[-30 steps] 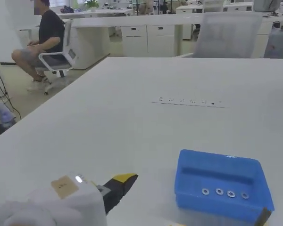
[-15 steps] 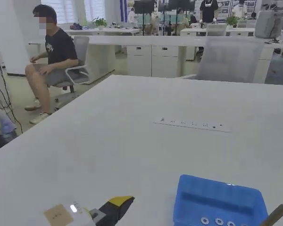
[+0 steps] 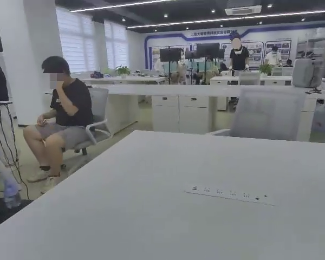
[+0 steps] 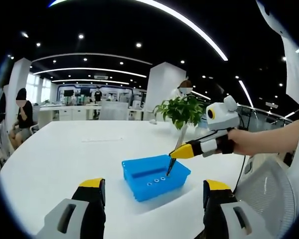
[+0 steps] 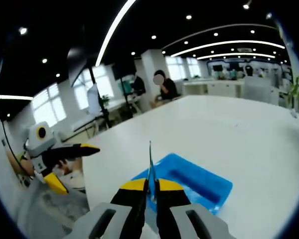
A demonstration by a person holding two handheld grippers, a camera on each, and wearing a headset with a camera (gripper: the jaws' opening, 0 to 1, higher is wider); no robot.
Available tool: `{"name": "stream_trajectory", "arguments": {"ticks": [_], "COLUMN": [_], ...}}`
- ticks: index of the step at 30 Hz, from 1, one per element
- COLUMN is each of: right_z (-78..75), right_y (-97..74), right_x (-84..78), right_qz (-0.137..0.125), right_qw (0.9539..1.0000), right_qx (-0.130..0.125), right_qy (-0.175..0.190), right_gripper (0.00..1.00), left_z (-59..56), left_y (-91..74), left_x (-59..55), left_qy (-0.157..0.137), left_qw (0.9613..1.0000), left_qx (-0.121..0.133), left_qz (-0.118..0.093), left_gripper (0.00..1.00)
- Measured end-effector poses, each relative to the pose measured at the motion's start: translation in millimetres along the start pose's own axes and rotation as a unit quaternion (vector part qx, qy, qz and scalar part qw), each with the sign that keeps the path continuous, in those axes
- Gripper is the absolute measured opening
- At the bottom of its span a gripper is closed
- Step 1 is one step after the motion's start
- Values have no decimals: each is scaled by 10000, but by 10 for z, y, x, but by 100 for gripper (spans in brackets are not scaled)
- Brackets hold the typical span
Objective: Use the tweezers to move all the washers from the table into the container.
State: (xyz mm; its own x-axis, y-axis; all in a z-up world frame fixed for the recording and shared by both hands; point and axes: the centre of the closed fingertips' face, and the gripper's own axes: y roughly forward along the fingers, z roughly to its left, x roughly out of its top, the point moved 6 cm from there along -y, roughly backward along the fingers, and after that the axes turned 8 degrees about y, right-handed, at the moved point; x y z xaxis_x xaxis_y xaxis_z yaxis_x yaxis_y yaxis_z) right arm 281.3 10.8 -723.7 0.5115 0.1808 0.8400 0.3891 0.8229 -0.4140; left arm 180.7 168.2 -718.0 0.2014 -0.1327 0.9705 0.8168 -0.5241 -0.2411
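Now the headset has tipped up off the work, toward the white workbench [image 3: 151,195] and its far edge. By the near edge, the shallow blue plastic container [image 4: 139,172] holds small metal washers [image 4: 156,181]. The right gripper [image 5: 150,186] pinches slim steel tweezers [image 4: 171,164] above it, and the left gripper [image 4: 153,183] is spread and empty — the task is likely done.

smooth blue plastic container [image 4: 144,191], pale metal washers [image 4: 156,182], thin metal tweezers [image 5: 150,162], matt white table [image 3: 151,206].

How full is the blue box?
Not empty, but far from full: a few small washers lie in a row on the floor of the blue box, and the rest is bare.
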Motion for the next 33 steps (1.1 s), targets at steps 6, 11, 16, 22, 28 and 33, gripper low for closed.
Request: {"name": "stream_trajectory", "arguments": {"ticks": [6,11,16,22,28,33], "right_z": [-98,-175,-234,-241,-240,-226], "right_y": [192,460,681,833,872,877], "right_x": [91,141,116,2,-86,-110], "right_qz": [78,284,454,719,911,966], "right_qw": [9999,9987,9973,9952,9925,9907], "right_qx": [60,131,124,160,157,161], "right_qy": [-109,-407,-561,-652,-803,-939], "right_gripper": [3,3,3,3,3,3], "left_z": [16,43,62,66,74,80], "left_y": [11,11,14,20,21,17], "left_x": [-5,6,-1,1,1,-3], "left_qy": [-25,-57,-64,-56,-62,-54], "left_qw": [10000,9999,9999,9999,9999,9999], "left_qx": [26,99,118,114,124,121], "left_qz": [36,18,36,34,29,30], "left_gripper": [81,81,81,81,81,81]}}
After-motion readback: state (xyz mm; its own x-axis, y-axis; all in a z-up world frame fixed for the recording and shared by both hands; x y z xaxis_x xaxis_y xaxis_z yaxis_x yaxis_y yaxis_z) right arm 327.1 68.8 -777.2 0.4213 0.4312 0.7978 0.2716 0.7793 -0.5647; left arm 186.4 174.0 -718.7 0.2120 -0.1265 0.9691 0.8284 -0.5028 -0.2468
